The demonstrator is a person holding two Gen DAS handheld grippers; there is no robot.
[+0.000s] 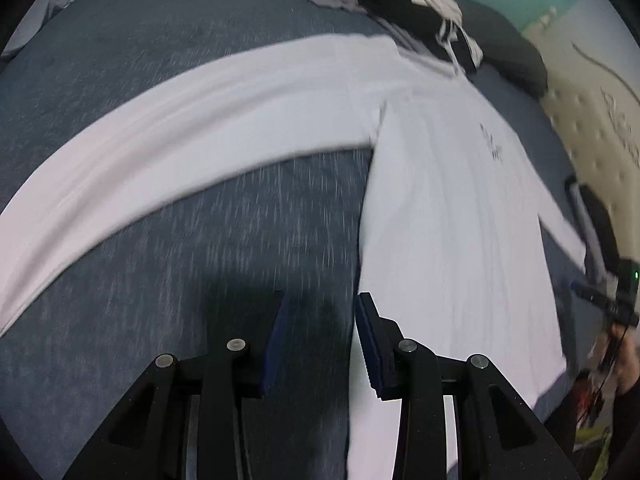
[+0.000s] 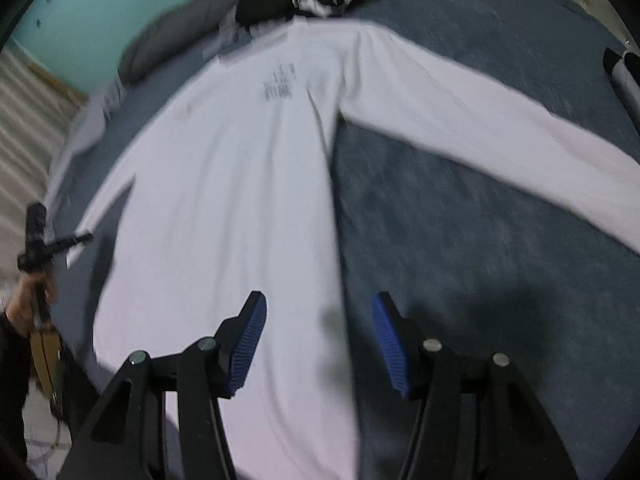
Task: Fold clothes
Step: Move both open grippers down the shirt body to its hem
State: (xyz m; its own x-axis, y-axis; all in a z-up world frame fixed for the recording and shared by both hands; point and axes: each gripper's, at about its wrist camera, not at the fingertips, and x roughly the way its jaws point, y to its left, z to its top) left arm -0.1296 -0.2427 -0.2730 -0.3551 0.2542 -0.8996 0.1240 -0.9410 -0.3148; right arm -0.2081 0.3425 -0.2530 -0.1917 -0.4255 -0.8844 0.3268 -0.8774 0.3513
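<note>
Left gripper (image 1: 320, 336): blue-padded jaws apart, holding nothing, poised over the blue-grey bedspread (image 1: 160, 280) beside the shirt's side edge.

White long-sleeved cotton shirt (image 2: 224, 208): spread flat, front up, one sleeve (image 2: 500, 132) stretched out to the right. Likely light, limp, apt to wrinkle; best pinched at hem or cuff.

Right gripper (image 2: 318, 344): jaws wide, empty, straddling the same edge.

White shirt (image 2: 224, 184) w/ dark chest print; blue-grey flecked bed cover (image 1: 160, 80); black-white clothes (image 1: 420, 12) at far end; teal wall (image 2: 112, 12); blue pads (image 2: 248, 344).
</note>
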